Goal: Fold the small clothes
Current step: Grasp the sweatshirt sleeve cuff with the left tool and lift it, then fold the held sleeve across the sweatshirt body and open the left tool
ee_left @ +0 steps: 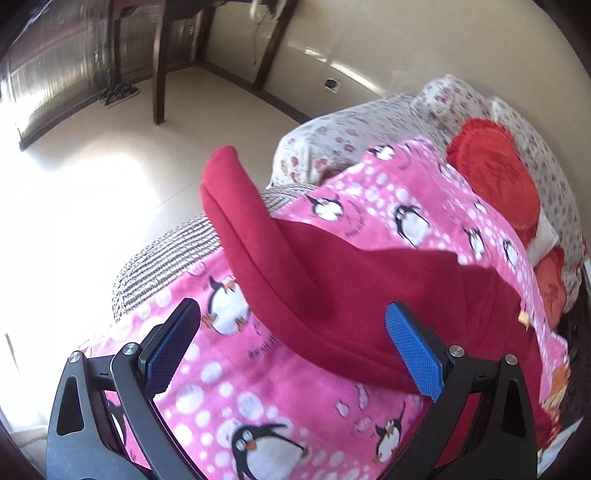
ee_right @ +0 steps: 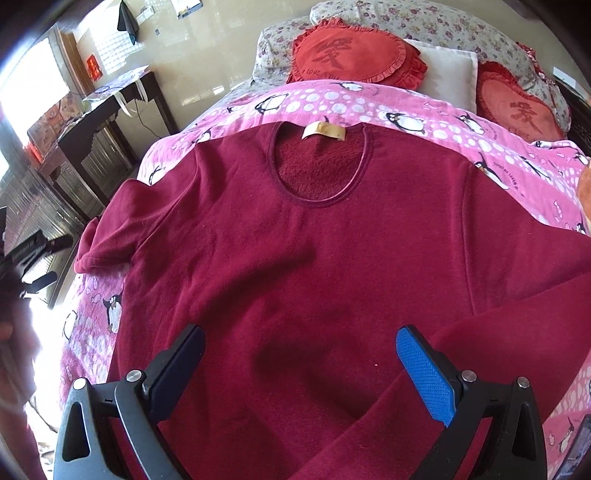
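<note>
A dark red fleece sweater (ee_right: 314, 258) lies face up on a pink penguin blanket (ee_right: 424, 110), neck and tan label (ee_right: 324, 130) toward the pillows. Its right sleeve (ee_right: 480, 350) is folded in across the lower body. Its left sleeve (ee_left: 266, 251) sticks out over the bed's edge. My right gripper (ee_right: 301, 354) is open and empty just above the lower body. My left gripper (ee_left: 293, 332) is open and empty, its blue fingers either side of the left sleeve, which rises between them.
Two red heart cushions (ee_right: 354, 55) and floral pillows (ee_right: 443, 26) lie at the head of the bed. A dark wooden desk (ee_right: 110, 110) stands left of the bed. The pink blanket (ee_left: 258, 398) ends at the bed's edge with bare floor (ee_left: 110, 177) beyond.
</note>
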Demonstrator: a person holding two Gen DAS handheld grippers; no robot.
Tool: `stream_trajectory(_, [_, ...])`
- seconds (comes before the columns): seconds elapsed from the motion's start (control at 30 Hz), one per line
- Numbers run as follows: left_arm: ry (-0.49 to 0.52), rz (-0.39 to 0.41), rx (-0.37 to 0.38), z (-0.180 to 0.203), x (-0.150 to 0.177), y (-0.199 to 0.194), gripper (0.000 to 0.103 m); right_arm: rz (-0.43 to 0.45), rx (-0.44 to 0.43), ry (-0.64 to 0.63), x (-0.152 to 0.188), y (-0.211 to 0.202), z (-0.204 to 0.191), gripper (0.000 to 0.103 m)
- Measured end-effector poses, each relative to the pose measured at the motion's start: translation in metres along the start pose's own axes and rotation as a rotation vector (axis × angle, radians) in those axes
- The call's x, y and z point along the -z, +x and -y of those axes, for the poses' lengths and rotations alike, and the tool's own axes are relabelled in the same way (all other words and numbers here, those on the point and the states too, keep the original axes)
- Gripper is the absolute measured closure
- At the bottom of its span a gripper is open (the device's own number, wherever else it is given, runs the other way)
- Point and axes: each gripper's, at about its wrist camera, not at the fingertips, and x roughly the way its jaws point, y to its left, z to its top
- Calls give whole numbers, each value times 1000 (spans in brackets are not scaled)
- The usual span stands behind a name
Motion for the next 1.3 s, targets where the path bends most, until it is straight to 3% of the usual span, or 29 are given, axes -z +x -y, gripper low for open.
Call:
stream_trajectory(0.2, [-217,-52,46,-52,-38,38,19,-26,-5,-15,-1,8,-6,0])
stream_trajectory(0.43, [-271,-80,61,-66,-52,72,29,-53,-9,-7,-1,18,-7,0])
stream_trajectory(0.5, [-251,-75,53,-65,-55,75,42,-56,-8,-9,0,19,-7,0])
stream_trajectory(0.57, [-223,-79,41,-61,-57,78,72,-59,-6,-8,1,21,-6,0])
stream_trajectory(0.63, [-192,-84,38,-57,-56,76,91,-64,-5,-3,1,23,-4,0])
stream_trajectory(0.73, [-171,-51,75,-47,-55,56,92,-70,-7,10,2,28,0,0])
stream_trajectory(0.9, [-90,22,227,0,-53,-5,93,-62,-7,53,3,24,18,0])
stream_trajectory(1.03, [40,40,337,71,-42,-44,93,-36,-7,95,2,14,35,0])
stream_trajectory(1.13, [138,20,420,130,-23,-61,93,-43,33,94,6,10,47,0])
stream_trajectory(1.3, [320,-35,515,224,35,-77,93,-51,94,108,23,-4,78,0])
